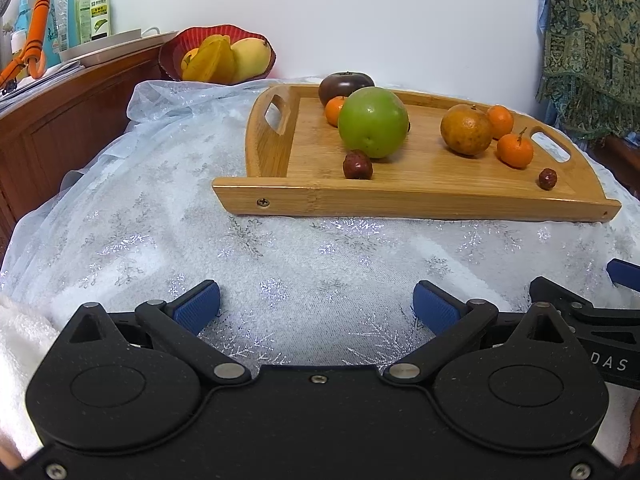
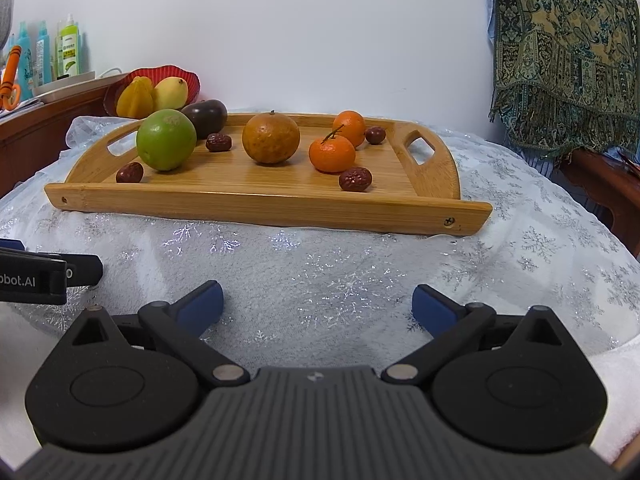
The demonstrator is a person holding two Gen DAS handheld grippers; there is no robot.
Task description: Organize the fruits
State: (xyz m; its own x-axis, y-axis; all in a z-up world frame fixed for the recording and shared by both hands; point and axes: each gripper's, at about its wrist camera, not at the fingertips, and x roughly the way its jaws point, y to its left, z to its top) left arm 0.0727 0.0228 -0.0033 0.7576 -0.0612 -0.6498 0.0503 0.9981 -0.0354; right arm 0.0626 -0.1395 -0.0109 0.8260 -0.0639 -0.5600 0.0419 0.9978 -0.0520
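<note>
A wooden tray (image 2: 256, 208) lies on the snowflake cloth (image 2: 320, 280), its long front edge toward both grippers. On it, largest first: a green fruit (image 2: 166, 140) near the left handle, a brownish orange (image 2: 271, 138) at mid-tray, a dark purple fruit (image 2: 206, 117) at the back left corner, small tangerines (image 2: 332, 155) toward the right handle, and red dates (image 2: 355, 179) scattered along the front and back. A red bowl (image 2: 160, 90) behind the tray's left end holds yellow fruit.

The left gripper (image 1: 316, 304) and right gripper (image 2: 318, 304) hover over bare cloth short of the front edge, jaws spread wide, holding nothing.

This would fit fruit already gathered on the tray or fruit waiting to be sorted; which grouping is wanted I cannot tell. Any grasp should close across a fruit's widest part, gently, since round fruit rolls; the dates need the pads low against the wood.
</note>
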